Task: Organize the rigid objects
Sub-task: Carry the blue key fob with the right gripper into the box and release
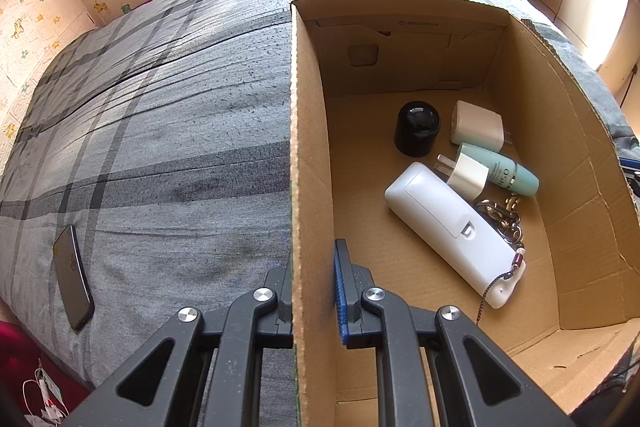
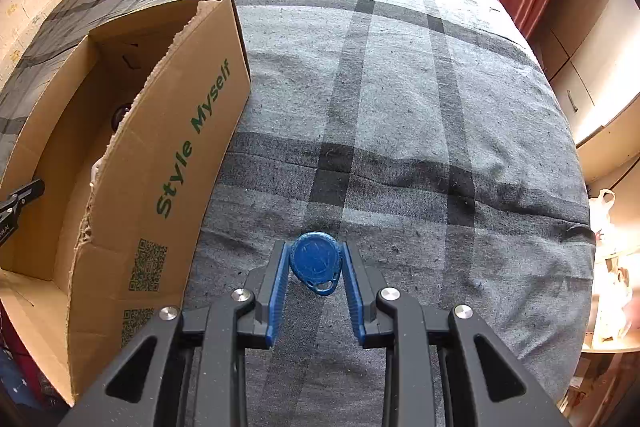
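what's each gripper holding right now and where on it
Right gripper pinches the blue key fob by its rounded sides. Left gripper straddles the cardboard box side wall.
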Tool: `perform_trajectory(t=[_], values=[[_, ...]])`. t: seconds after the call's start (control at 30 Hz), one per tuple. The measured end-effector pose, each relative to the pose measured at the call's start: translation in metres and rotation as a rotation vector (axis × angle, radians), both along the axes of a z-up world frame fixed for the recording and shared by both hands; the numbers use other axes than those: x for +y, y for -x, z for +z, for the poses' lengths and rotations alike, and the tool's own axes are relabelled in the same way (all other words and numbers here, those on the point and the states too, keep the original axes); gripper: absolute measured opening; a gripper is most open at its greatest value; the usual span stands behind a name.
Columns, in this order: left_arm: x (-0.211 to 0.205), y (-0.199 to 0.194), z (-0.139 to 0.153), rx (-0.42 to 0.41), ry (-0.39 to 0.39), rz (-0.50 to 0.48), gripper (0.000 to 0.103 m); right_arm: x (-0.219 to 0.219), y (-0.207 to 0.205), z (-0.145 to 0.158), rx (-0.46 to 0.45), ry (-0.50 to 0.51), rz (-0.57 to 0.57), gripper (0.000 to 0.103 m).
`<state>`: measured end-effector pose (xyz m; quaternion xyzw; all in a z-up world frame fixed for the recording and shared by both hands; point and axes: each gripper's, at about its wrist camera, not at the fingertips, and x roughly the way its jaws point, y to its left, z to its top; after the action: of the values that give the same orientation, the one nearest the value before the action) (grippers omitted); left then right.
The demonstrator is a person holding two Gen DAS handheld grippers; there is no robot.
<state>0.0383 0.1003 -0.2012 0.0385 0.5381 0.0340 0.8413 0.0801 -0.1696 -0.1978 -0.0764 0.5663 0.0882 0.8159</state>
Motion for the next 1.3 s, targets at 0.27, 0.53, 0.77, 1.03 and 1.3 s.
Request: perform_trajectory(t=[0.27, 0.53, 0.77, 1.03, 1.3], values=[[0.0, -0.001, 0.0, 0.001, 0.003, -0.001, 0.015, 0.008, 0.0, 0.029, -0.008, 0.003, 0.008, 0.028], [-0.001, 0.0, 0.0, 0.0, 0.003, -0.001, 0.015, 0.019, 0.002, 0.061, -0.053, 0.005, 0.035, 0.028], [-0.001, 0.0, 0.0, 0.0, 0.001, -0.003, 0.015, 0.036, 0.004, 0.09, -0.118, 0.001, 0.073, 0.028], [-0.001, -0.001, 0.0, 0.001, 0.003, -0.002, 0.015, 0.064, -0.001, 0.109, -0.161, -0.014, 0.139, 0.028], [-0.001, -0.001, 0.0, 0.0, 0.004, -0.003, 0.015, 0.092, -0.007, 0.111, -0.17, -0.028, 0.195, 0.028]])
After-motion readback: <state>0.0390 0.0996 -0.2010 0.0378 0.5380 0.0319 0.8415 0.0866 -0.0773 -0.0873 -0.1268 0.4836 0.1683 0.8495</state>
